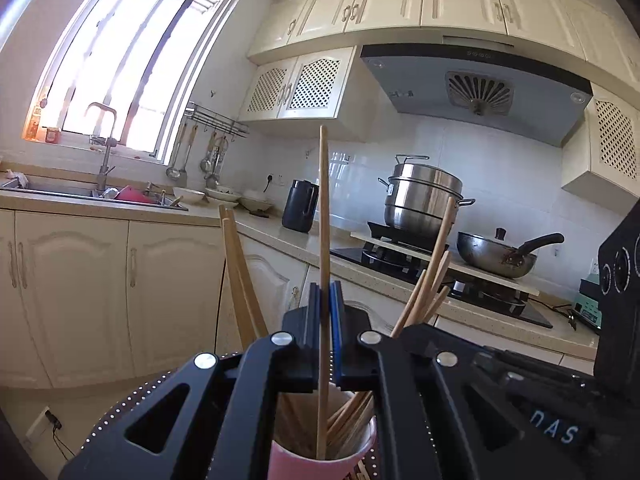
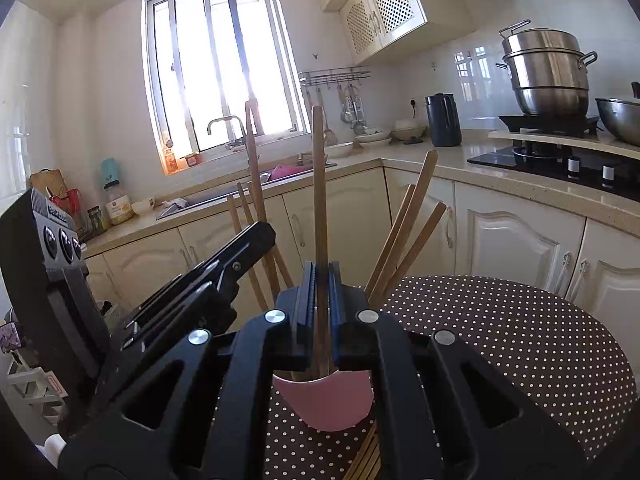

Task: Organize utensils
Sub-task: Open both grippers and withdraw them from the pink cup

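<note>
A pink cup (image 1: pixel 320 462) holds several wooden chopsticks that fan out left (image 1: pixel 240 272) and right (image 1: pixel 434 268). My left gripper (image 1: pixel 326 292) is shut on one upright chopstick (image 1: pixel 323 200) whose lower end stands inside the cup. In the right wrist view the cup (image 2: pixel 328 404) sits just below my right gripper (image 2: pixel 321 274), which is shut on another upright chopstick (image 2: pixel 319 184). The left gripper (image 2: pixel 260 236) comes in from the left there, closed on a tall chopstick (image 2: pixel 253 152). The right gripper's black body (image 1: pixel 520 392) fills the lower right of the left wrist view.
The cup stands on a round table with a brown polka-dot cloth (image 2: pixel 520 340); loose chopsticks (image 2: pixel 364 460) lie on it near the front edge. Behind are cream cabinets (image 2: pixel 520 248), a sink (image 1: pixel 92 194), a dark kettle (image 2: pixel 442 120), a steamer pot (image 1: pixel 420 200) and a wok (image 1: pixel 496 254) on the hob.
</note>
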The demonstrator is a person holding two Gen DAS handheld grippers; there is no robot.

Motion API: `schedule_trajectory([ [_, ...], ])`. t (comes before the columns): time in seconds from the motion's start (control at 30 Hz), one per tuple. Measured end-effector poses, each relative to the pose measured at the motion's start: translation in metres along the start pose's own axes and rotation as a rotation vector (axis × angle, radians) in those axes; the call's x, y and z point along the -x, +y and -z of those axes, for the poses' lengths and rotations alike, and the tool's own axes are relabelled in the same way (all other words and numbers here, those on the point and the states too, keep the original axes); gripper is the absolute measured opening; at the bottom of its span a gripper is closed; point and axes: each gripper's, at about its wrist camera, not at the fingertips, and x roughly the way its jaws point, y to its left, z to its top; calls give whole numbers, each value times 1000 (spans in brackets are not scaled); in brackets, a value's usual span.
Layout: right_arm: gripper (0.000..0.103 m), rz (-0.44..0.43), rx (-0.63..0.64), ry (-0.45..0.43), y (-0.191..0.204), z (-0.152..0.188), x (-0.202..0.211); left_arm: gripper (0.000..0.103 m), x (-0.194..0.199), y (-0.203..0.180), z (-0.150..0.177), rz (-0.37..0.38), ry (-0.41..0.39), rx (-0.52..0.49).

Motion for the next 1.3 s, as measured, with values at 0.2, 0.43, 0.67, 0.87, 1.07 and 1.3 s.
schedule_trajectory([
  [0.2, 7, 4, -20, 13, -3, 3, -3, 6, 5, 0, 9, 0, 72, -29],
  [0.43, 8, -3, -63, 21, -4, 4, -2, 38, 14, 7, 11, 0, 145, -26],
  [0.67, 9, 11, -69, 33, 3, 4, 3, 58, 34, 8, 7, -10, 156, -41],
  [0.87, 44, 43, -88, 13, 7, 1, 20, 64, 53, 9, -4, 1, 144, -31],
  [1.07, 54, 56, -71, -22, 16, -9, 45, 71, 79, 0, -20, 2, 105, -50],
  [1.3, 57, 66, -45, -39, 33, -12, 79, 75, 113, -16, -33, -3, 87, -99],
])
